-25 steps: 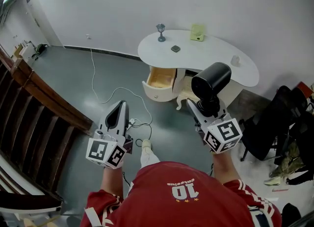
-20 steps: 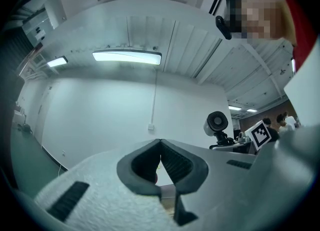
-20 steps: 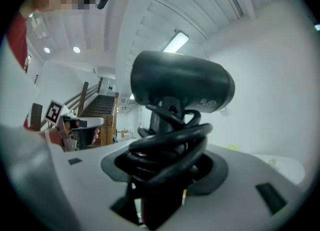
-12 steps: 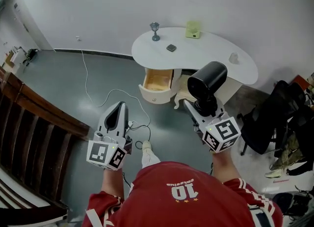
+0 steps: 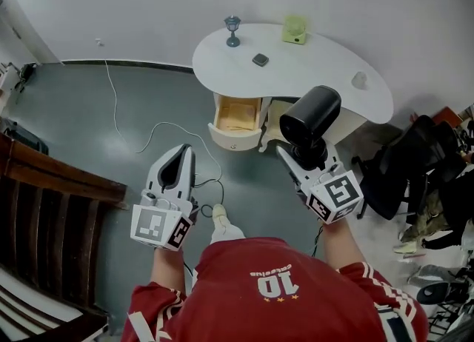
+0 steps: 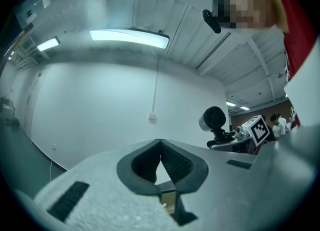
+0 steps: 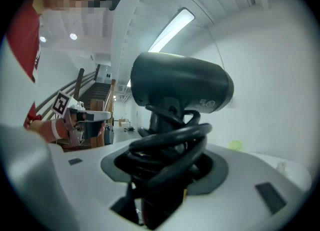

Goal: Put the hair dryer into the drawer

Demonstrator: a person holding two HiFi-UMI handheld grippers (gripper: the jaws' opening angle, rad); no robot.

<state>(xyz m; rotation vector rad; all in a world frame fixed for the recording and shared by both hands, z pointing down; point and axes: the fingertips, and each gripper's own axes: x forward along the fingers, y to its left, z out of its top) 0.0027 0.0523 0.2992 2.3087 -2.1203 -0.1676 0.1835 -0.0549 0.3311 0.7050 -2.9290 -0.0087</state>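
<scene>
I'm holding the left gripper [image 5: 182, 152] clenched on nothing, tips meeting, well short of the table [image 5: 326, 74]. The right gripper [image 5: 295, 158] is grasping the hair dryer [image 5: 309, 115] by the handle, with the black cord [image 7: 170, 150] coiled round that handle between the jaws and the barrel up. The dryer is hanging in the air on the table's near side, just right of the drawer [image 5: 238, 115], not in it. The drawer is standing open under the table's near edge, left part. A white cable [image 5: 159, 129] is trailing over the floor left of the table. On the tabletop are sitting a small goblet [image 5: 232, 29], a dark square piece [image 5: 260, 59] and a green box [image 5: 295, 29].
</scene>
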